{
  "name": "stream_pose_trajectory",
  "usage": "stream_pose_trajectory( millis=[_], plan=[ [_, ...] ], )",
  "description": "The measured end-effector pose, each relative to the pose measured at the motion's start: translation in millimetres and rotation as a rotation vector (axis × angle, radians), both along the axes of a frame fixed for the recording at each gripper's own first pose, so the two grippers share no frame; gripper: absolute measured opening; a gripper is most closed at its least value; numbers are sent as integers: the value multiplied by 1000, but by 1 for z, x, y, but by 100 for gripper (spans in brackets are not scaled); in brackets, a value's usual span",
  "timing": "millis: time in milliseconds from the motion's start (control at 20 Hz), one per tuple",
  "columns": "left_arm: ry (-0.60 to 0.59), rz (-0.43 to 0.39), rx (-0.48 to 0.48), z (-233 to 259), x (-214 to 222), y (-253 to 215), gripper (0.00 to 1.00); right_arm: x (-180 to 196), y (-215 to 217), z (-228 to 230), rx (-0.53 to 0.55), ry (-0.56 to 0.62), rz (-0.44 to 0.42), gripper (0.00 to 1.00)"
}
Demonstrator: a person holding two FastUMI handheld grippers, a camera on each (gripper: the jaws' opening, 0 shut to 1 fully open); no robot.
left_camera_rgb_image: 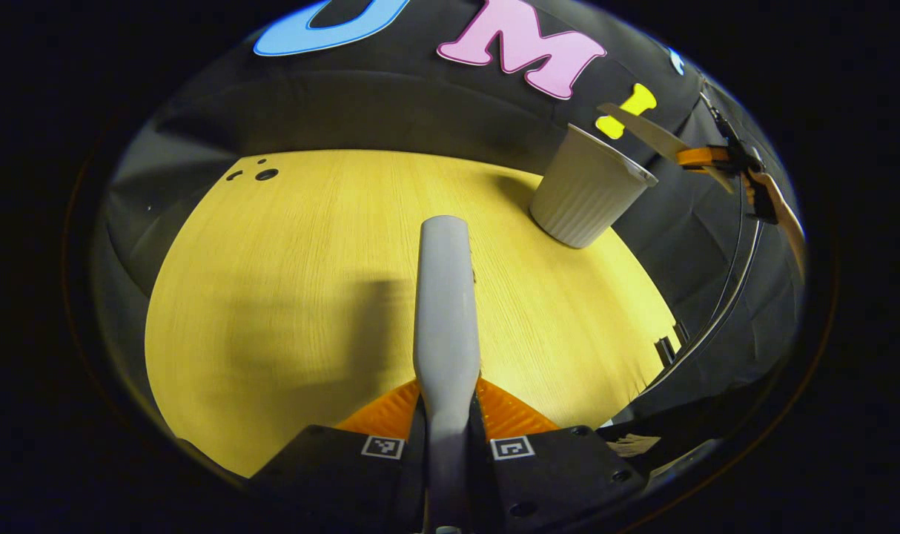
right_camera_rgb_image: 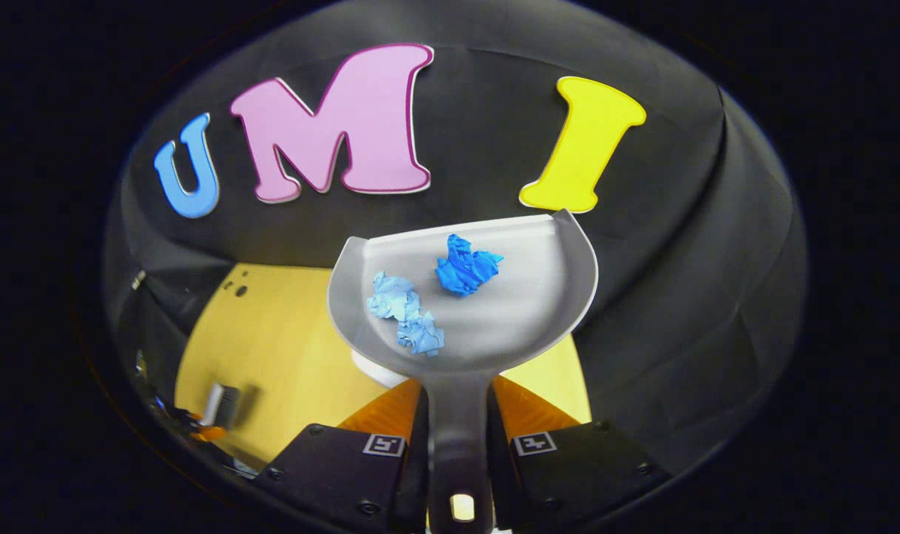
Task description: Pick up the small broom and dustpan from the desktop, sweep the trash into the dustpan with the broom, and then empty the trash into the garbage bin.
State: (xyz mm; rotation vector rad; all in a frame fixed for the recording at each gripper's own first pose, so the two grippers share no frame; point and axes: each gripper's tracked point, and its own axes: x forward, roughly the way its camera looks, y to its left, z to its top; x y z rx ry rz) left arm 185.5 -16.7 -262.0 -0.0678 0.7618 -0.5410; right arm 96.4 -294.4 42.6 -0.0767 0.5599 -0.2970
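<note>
Right gripper view: blue trash [right_camera_rgb_image: 465, 268] on dustpan [right_camera_rgb_image: 524, 297].

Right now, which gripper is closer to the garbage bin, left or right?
Right. The right gripper holds the dustpan raised just over the garbage bin, whose rim peeks out beneath the pan. The left gripper, clamping the broom, sits back across the desktop.

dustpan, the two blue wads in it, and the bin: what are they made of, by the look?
Dustpan: grey, smooth with a soft sheen, likely moulded plastic. Blue wads: crumpled paper, sharp creases, matte. Bin: pale, ribbed wall, matte, probably plastic, though the look leaves it open.
</note>
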Motion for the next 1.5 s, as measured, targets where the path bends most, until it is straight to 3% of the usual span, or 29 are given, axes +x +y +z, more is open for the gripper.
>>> stream_pose_trajectory(
  millis=[500,600,1050,1500],
  plan=[
    [11,11,-22,1,11,-6,28,30,-46,-29,-337,73,-45,38],
    [13,6,-34,1,9,-15,31,31,-49,-28,-453,83,-34,38],
    [54,14,-42,-9,-3,-13,28,51,-34,-24,-881,191,70,38],
    [77,46,-32,-18,-11,2,28,46,-34,-7,-1231,251,149,38]
  ],
)
